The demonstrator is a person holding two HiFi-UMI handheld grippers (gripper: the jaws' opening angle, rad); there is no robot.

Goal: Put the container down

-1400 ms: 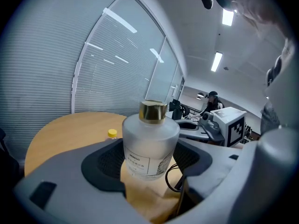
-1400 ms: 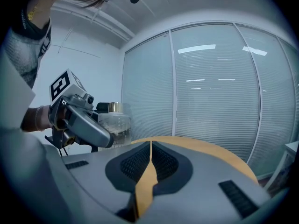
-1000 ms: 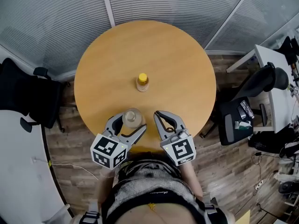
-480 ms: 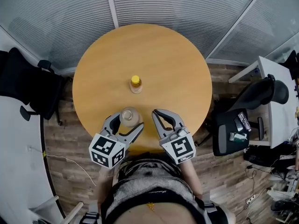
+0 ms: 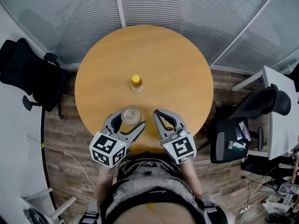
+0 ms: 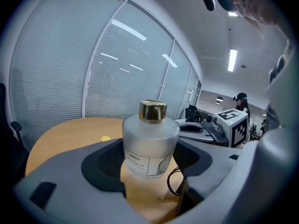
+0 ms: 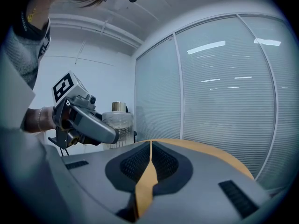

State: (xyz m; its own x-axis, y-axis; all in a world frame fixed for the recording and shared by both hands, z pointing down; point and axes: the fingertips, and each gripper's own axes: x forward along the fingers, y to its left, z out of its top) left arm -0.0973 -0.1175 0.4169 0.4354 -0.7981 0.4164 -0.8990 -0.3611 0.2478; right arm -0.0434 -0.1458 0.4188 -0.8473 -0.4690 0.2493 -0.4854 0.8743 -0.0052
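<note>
Low-centre in the head view, the container point(image 5: 131, 113) was near the table's point(image 5: 163, 59) closest edge. The left gripper point(image 6: 148, 158), in its own view, had jaws clamped on it. The right gripper's point(image 7: 150, 146) jaws were together, empty (releasing early could topple the container off that edge).

Round wooden tabletop point(image 5: 163, 55) dead centre, wood-plank floor point(image 5: 65, 139) all around it. Behind, a curved glass wall point(image 5: 187, 3) with closed blinds. Black office chair point(image 5: 32, 76) on the left, another chair point(image 5: 261, 101) on the right beside a white desk point(image 5: 280, 120). Ceiling strip light point(image 6: 232, 59) glowing.
</note>
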